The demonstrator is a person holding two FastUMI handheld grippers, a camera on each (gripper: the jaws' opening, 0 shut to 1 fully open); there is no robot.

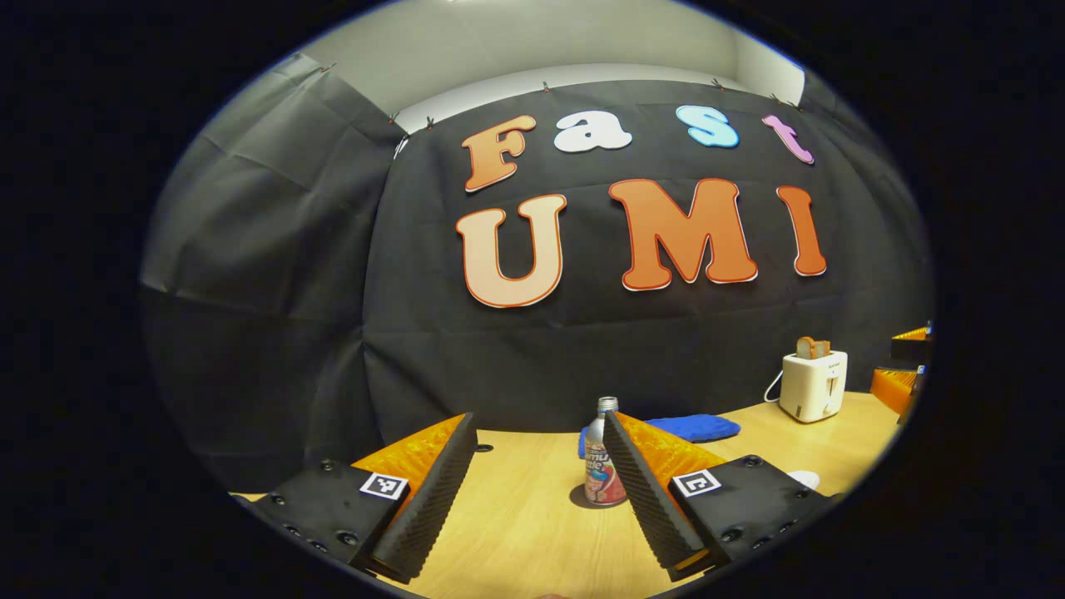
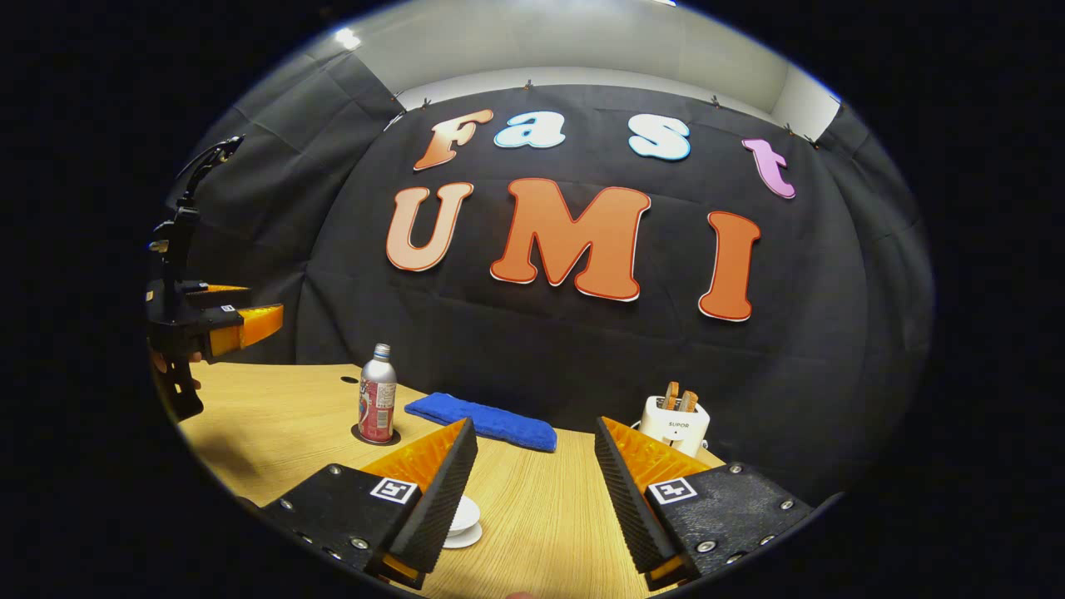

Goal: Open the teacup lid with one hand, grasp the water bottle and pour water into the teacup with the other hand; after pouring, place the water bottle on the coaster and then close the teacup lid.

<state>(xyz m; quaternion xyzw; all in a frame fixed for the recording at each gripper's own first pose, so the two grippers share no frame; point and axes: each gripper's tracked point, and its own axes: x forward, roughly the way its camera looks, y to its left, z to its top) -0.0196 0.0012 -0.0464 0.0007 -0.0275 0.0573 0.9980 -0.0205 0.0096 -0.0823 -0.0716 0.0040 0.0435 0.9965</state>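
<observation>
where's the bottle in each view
Left gripper view: the bottle stands low and centre on the table, partly behind this gripper's right-hand finger.
Right gripper view: the bottle stands left of centre on a dark coaster, clear of the fingers.
Shared landmark: the blue cloth lies just right of the bottle in both.

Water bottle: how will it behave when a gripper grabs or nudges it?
The water bottle is tall and narrow, standing upright on the coaster, so a high push would probably tip it. Its metallic-looking body seems rigid, perhaps slippery. Once down, its round shape would likely roll on the table.
</observation>
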